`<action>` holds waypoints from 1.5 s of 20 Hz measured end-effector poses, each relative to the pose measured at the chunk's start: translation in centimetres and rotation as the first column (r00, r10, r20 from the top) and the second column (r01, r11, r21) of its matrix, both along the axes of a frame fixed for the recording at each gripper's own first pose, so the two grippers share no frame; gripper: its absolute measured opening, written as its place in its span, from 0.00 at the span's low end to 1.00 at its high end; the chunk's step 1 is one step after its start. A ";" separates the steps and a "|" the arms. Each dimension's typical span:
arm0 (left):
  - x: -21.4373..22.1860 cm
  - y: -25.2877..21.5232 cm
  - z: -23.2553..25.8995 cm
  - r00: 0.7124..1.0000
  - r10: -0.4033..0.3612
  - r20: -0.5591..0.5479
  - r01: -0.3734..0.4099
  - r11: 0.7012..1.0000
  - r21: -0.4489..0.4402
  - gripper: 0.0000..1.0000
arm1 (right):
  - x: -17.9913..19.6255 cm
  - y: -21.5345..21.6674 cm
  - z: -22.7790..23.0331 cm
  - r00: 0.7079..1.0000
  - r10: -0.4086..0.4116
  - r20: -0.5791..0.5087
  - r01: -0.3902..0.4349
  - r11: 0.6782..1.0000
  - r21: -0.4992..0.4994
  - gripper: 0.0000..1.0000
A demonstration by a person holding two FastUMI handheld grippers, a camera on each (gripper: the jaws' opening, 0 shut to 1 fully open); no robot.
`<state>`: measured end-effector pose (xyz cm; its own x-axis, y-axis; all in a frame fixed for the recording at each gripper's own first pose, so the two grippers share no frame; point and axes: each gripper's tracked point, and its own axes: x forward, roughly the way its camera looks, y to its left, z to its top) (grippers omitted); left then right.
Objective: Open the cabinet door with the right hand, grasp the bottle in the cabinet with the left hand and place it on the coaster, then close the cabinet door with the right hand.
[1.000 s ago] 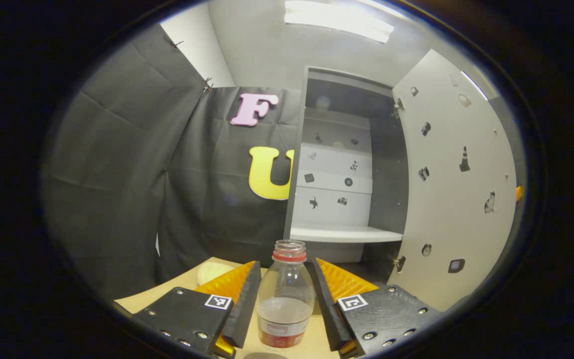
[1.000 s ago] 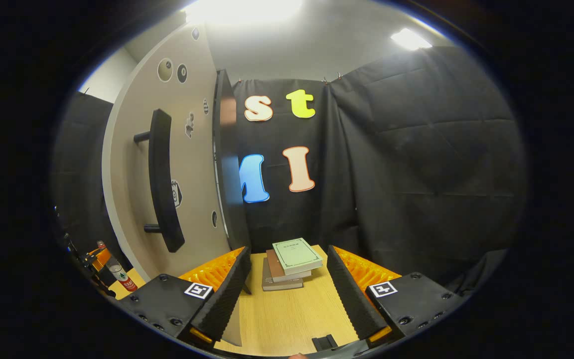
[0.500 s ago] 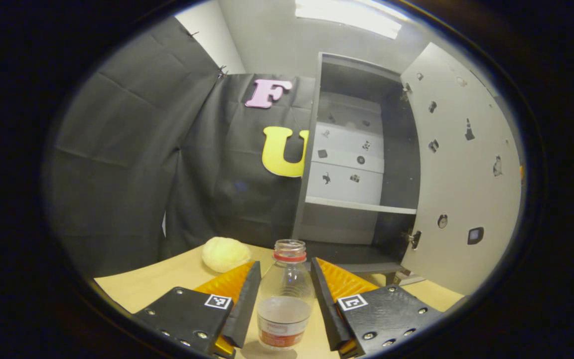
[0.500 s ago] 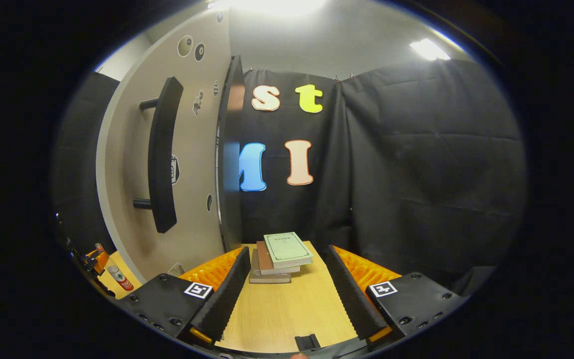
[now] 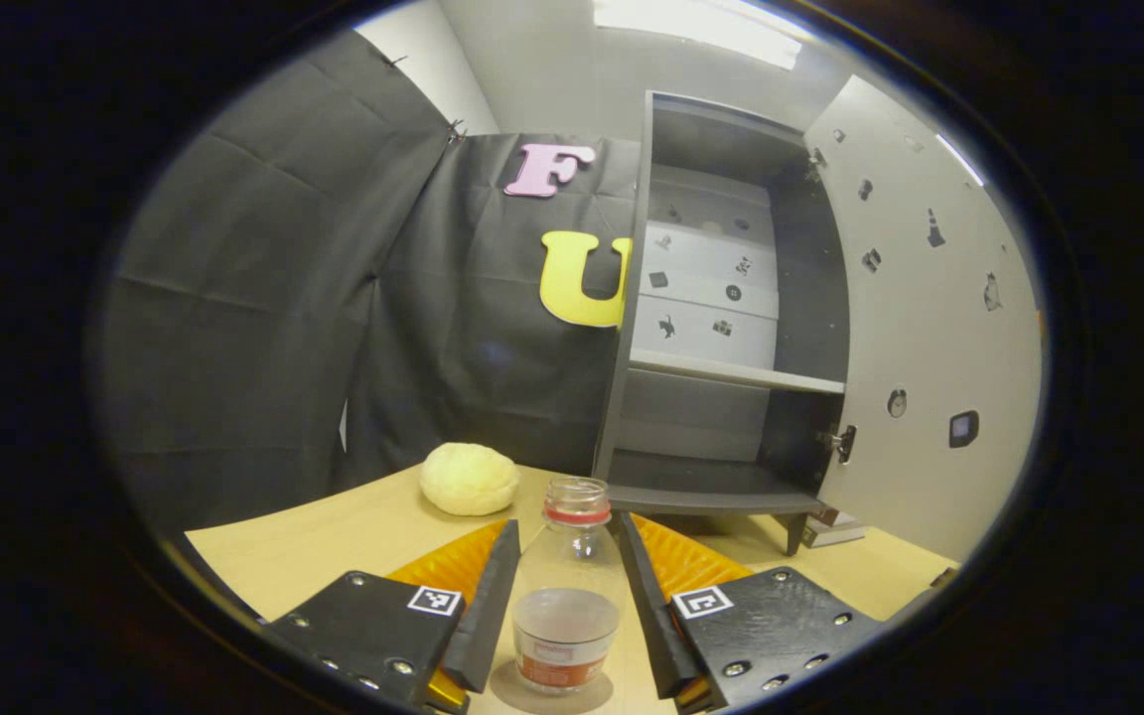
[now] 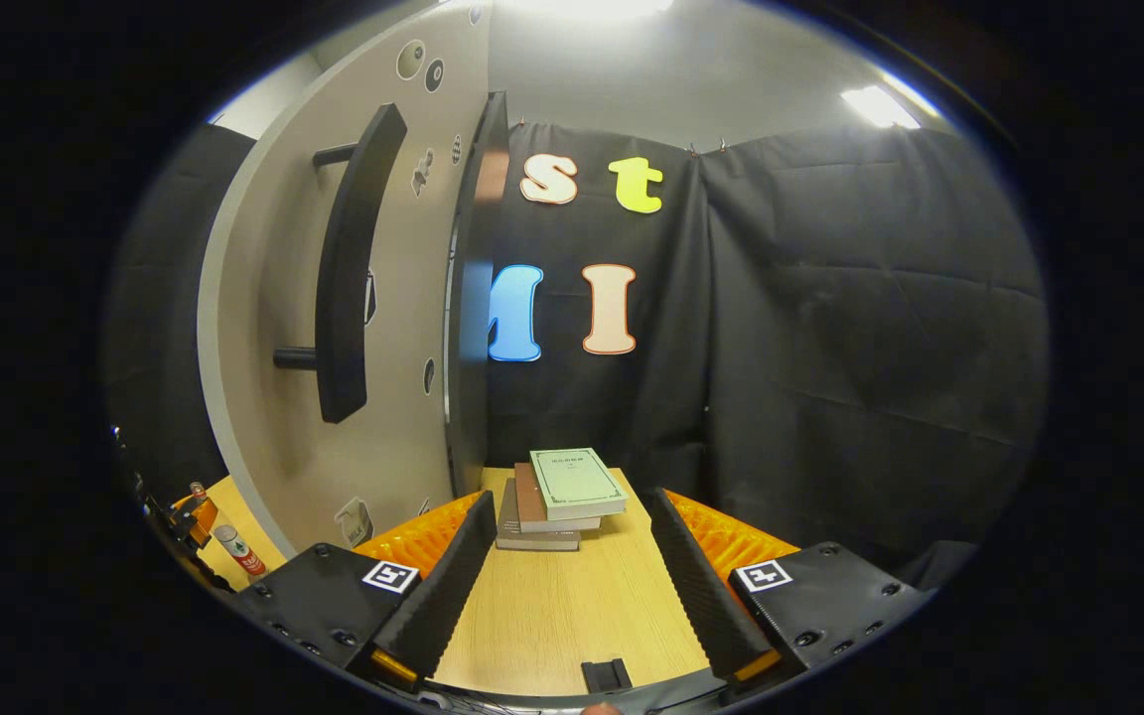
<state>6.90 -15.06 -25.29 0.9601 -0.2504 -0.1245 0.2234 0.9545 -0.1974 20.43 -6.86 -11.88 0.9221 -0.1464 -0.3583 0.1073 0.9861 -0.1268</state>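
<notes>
Left gripper (image 5: 564,596) first: my two fingers sit either side of the bottle (image 5: 568,596), pinching its lower body around the label band, and both pads look to be on the plastic, though contact on the right side is hard to confirm. The bottle is upright, capless with a red neck ring, clear thin plastic with a small amount of liquid at the bottom, so I judge it light, a bit squashy if squeezed hard, and smooth enough to slip; no cap means any tilt could spill. Low on the body near the label is the stiffest place to hold, so the current grip looks right. Its base is over the grey round coaster (image 5: 552,700) on the table (image 5: 334,536), touching or just above, I cannot tell which. A pale yellow lump (image 5: 469,479) lies on the table to the left of the cabinet (image 5: 721,397), whose shelves are bare, and the cabinet door (image 5: 929,328) is swung wide. Right gripper (image 6: 572,586): fingers spread apart, holding nothing, over bare table with a stack of books (image 6: 557,497) ahead. The door handle (image 6: 349,268) is up and left of these fingers, well apart; the closing step is not yet done.
</notes>
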 end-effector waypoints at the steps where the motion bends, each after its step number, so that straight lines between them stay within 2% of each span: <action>1: -0.2 -0.1 -0.2 1.000 -0.002 0.000 0.002 1.000 0.004 0.62 | 0.0 0.0 -0.1 1.000 0.000 -0.002 0.000 1.000 -0.002 1.00; 8: -0.9 -0.4 0.1 1.000 0.003 -0.009 -0.003 1.000 0.029 0.62 | 0.1 0.0 -0.1 1.000 0.002 -0.001 -0.002 1.000 0.000 0.99; 12: -1.1 0.1 0.8 1.000 0.031 -0.004 -0.031 0.997 0.067 0.63 | 0.1 0.0 0.2 1.000 0.005 0.011 -0.005 1.000 0.007 0.99; 15: -1.0 -0.4 1.8 1.000 0.024 0.005 -0.025 0.997 0.078 0.75 | 0.2 -0.2 0.4 1.000 0.005 0.016 -0.006 1.000 0.012 0.99; 17: -1.2 -0.8 2.8 1.000 0.015 0.016 -0.016 0.997 0.079 0.75 | 0.2 -0.2 0.4 1.000 0.008 0.017 -0.009 1.000 0.018 0.96; 18: -1.3 -1.2 3.5 1.000 0.008 0.025 -0.010 0.996 0.085 0.75 | 0.2 -0.3 0.5 1.000 0.007 0.019 -0.008 1.000 0.020 0.99; 19: -1.5 -1.5 4.2 0.999 0.000 0.032 -0.003 0.996 0.090 0.72 | 0.2 -0.4 0.7 1.000 0.006 0.022 -0.007 1.000 0.023 0.96; 25: -2.2 -2.8 10.6 0.997 -0.030 0.070 0.022 0.994 0.103 0.73 | 0.4 -1.0 3.4 0.997 -0.009 0.082 0.002 0.996 0.087 0.99; 29: -3.4 -1.8 17.0 0.995 -0.003 0.099 -0.010 0.992 0.129 0.73 | 0.9 -1.2 6.7 0.988 -0.002 0.153 -0.018 0.991 0.132 0.99; 30: -3.9 -1.5 18.7 0.995 0.004 0.101 -0.018 0.990 0.137 0.72 | 1.0 -1.1 7.3 0.987 0.006 0.162 -0.030 0.989 0.147 0.96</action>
<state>3.02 -16.59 -6.63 0.9721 -0.2267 -0.0600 0.2246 0.9736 -0.0410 21.44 -7.99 -4.58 0.9714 -0.0855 -0.2214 0.0963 0.9946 0.0384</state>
